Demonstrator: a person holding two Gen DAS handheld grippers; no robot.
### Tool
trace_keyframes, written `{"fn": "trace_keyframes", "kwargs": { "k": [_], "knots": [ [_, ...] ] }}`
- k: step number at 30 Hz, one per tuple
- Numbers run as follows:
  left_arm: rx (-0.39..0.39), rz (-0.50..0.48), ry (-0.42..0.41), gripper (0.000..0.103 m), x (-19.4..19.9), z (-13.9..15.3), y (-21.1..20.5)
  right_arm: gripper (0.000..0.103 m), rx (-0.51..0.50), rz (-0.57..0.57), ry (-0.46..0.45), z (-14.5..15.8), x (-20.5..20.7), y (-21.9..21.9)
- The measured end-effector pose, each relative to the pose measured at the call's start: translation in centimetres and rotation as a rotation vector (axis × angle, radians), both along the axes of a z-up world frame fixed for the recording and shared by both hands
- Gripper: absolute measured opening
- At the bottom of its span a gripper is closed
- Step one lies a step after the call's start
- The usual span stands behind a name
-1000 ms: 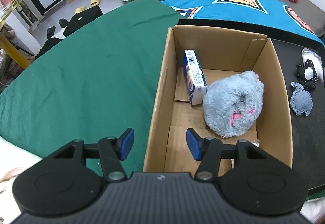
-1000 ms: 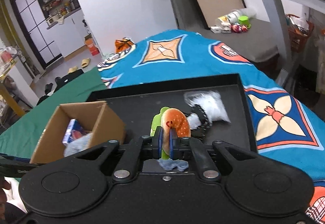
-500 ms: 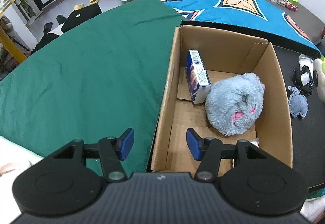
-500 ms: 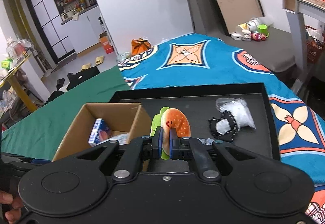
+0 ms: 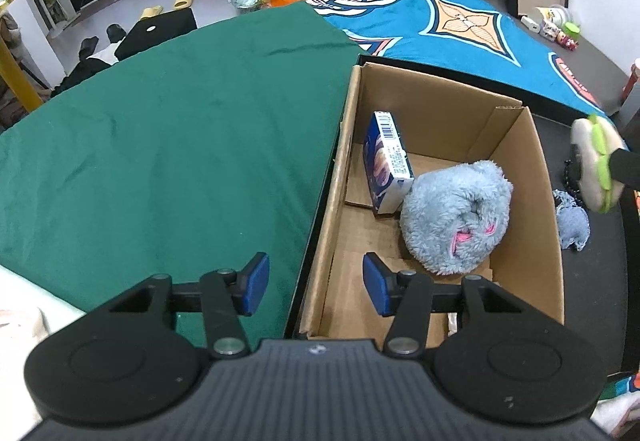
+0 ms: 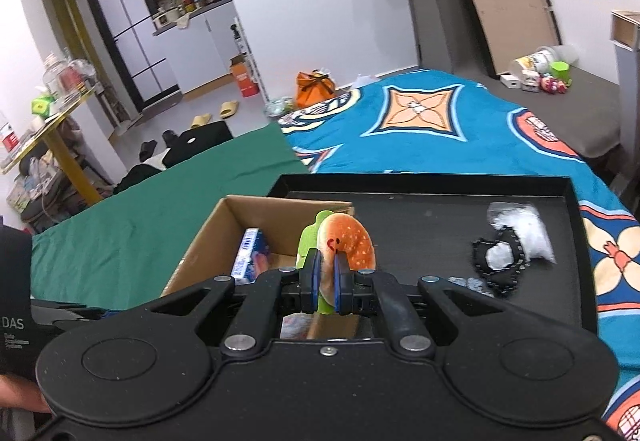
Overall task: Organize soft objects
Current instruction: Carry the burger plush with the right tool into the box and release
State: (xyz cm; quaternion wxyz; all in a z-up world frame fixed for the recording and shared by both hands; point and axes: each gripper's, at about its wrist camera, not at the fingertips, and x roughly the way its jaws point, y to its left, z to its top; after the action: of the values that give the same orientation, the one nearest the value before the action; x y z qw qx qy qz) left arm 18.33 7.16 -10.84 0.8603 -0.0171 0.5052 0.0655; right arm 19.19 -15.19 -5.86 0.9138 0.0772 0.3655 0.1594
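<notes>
Fluffy grey-blue plush (image 5: 456, 219) already in brown cardboard box (image 5: 548, 241); right gripper (image 6: 325, 283) pinching plush hamburger toy (image 6: 350, 245) beside it; left gripper (image 5: 314, 287) spread, empty, jaws just narrowed slightly; small grey cloth scrap (image 5: 572, 223) and black-and-white piece (image 6: 498, 261) remain on black tray (image 6: 420, 183)

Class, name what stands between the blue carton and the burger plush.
Left wrist view: the fluffy grey plush and the cardboard box wall separate blue carton from burger plush.

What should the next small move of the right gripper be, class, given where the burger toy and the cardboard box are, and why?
Probably carry the burger toy a little further, over the cardboard box, before letting go. The right gripper is shut on the toy, which in the left wrist view hangs outside the box's right wall. Inside, bare floor shows in front of the fluffy blue toy and blue carton.
</notes>
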Motion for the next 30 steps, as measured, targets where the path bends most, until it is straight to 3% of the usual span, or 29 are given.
{"fn": "trace_keyframes", "kwargs": {
  "k": [3, 11, 16, 17, 22, 30],
  "knots": [
    [-0.015, -0.009, 0.001, 0.046, 0.0, -0.2, 0.1, 0.007, 0.004, 0.023, -0.001, 0.1, -0.1, 1.1],
    [-0.069, -0.027, 0.009, 0.020, -0.1, -0.6, 0.7, 0.007, 0.016, 0.077, 0.009, 0.4, -0.2, 3.9],
    [-0.083, -0.019, 0.005, 0.010, -0.1, -0.9, 1.3, 0.008, 0.034, 0.102, 0.016, 0.7, 0.1, 5.3],
    [-0.092, -0.018, 0.006, 0.010, 0.0, -0.9, 1.5, 0.008, 0.045, 0.109, 0.017, 0.7, 0.1, 5.5],
    [-0.102, -0.017, 0.007, 0.010, 0.1, -1.0, 1.8, 0.036, 0.095, 0.148, 0.066, 0.2, 0.6, 6.3],
    [-0.106, -0.014, 0.013, 0.010, 0.1, -1.0, 2.0, 0.038, 0.063, 0.095, 0.117, -0.9, -0.1, 4.7]
  ]
}}
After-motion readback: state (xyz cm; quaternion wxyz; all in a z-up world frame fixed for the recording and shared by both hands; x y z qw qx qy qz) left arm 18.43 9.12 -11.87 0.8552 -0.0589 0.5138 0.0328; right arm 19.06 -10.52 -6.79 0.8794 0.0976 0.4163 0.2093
